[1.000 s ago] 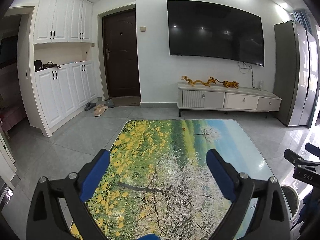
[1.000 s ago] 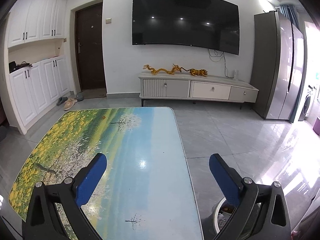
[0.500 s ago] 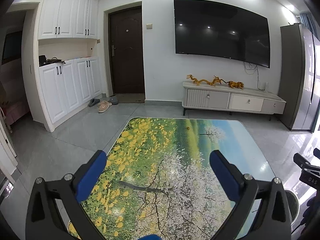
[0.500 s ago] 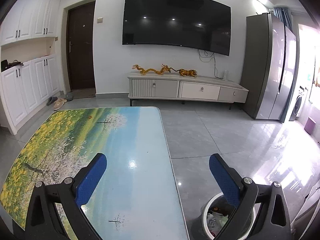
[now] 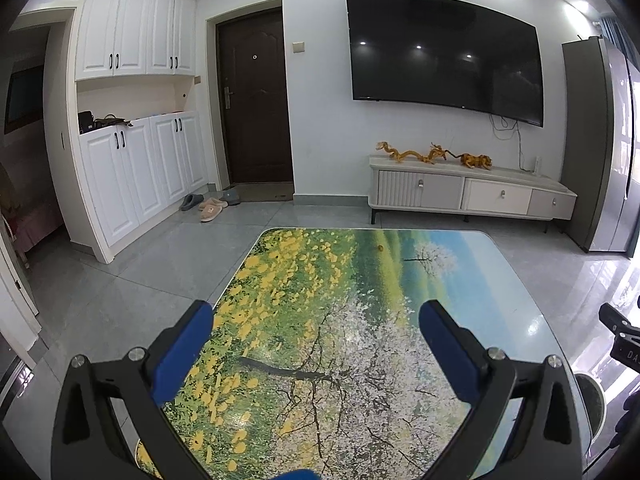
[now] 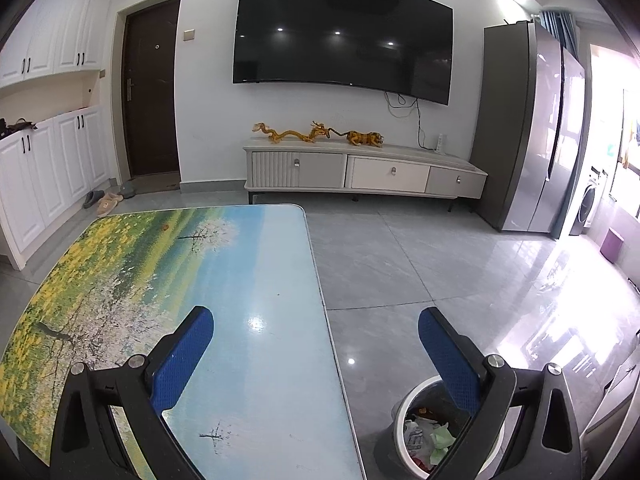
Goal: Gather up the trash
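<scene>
A small orange-brown scrap (image 5: 379,247) lies alone near the far end of the counter (image 5: 460,280), on the green band of its printed landscape top; the right wrist view shows the same scrap (image 6: 164,225) well ahead of both tools. A waste bin (image 6: 404,404) stands on the grey tiled floor (image 6: 400,264) just beside the counter's right edge, holding crumpled paper and wrappers (image 6: 430,438), white, green and red among them. The left hand-held gripper (image 5: 316,314) hangs over the near part of the counter, its blue pads spread wide with nothing between them. The right hand-held gripper (image 6: 316,318) is likewise spread and empty, one finger over the counter and the other over the bin's rim. Beyond stand a white TV cabinet (image 6: 366,170) bearing golden dragon figurines (image 6: 290,133), a wall-mounted television (image 6: 340,32), and slippers (image 5: 212,210) near the dark door (image 5: 256,100).
</scene>
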{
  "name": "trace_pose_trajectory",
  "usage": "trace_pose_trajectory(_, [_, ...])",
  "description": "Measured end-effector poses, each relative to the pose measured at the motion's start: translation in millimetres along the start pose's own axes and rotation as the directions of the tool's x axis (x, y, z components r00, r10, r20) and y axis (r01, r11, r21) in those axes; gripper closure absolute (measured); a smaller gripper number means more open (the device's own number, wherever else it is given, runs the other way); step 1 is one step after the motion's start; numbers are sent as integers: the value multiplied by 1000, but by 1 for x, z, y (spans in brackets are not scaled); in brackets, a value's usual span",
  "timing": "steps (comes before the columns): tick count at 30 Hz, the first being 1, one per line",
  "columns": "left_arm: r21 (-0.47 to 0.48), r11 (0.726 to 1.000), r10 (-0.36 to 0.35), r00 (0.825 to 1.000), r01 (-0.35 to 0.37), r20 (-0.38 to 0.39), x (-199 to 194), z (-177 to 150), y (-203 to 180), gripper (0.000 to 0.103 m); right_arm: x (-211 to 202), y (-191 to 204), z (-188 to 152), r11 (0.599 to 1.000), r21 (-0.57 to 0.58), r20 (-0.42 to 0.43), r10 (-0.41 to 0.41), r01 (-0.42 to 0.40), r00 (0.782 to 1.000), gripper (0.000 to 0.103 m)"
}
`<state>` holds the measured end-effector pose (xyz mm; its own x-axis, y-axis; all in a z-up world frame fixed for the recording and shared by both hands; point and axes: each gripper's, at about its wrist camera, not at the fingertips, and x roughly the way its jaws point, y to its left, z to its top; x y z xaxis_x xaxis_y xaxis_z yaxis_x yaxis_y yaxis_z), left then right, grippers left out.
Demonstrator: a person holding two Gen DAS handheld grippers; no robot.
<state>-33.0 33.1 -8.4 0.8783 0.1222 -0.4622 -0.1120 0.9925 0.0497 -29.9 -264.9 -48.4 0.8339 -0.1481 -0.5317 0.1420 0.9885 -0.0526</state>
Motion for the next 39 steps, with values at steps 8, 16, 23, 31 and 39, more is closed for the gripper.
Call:
trace_pose_trajectory(8, [5,1000,-4,1000,4,9,1,-1,0,0,1,-3,-1,1000,-1,-5,-8,8,1000,0])
trace_pose_trajectory(16, [9,1000,-30,999,30,13,0,-2,-5,0,-3,-6,-1,1000,-2,5,-23,24,1000,0])
trace_pose_trajectory(23, [27,998,-63,998,63,4,-1,0,-14,0,-3,-16,-2,999,14,3,-37,37,999,0])
trace_pose_trajectory(31, [51,996,-71,997,71,6,-3,1,-22,0,-4,-23,-3,999,32,0,-42,42,999,0])
trace_pose_trajectory(39, [64,995,-80,997,81,-7,-4,0,-27,0,-3,-26,-5,999,34,-6,-43,43,999,0])
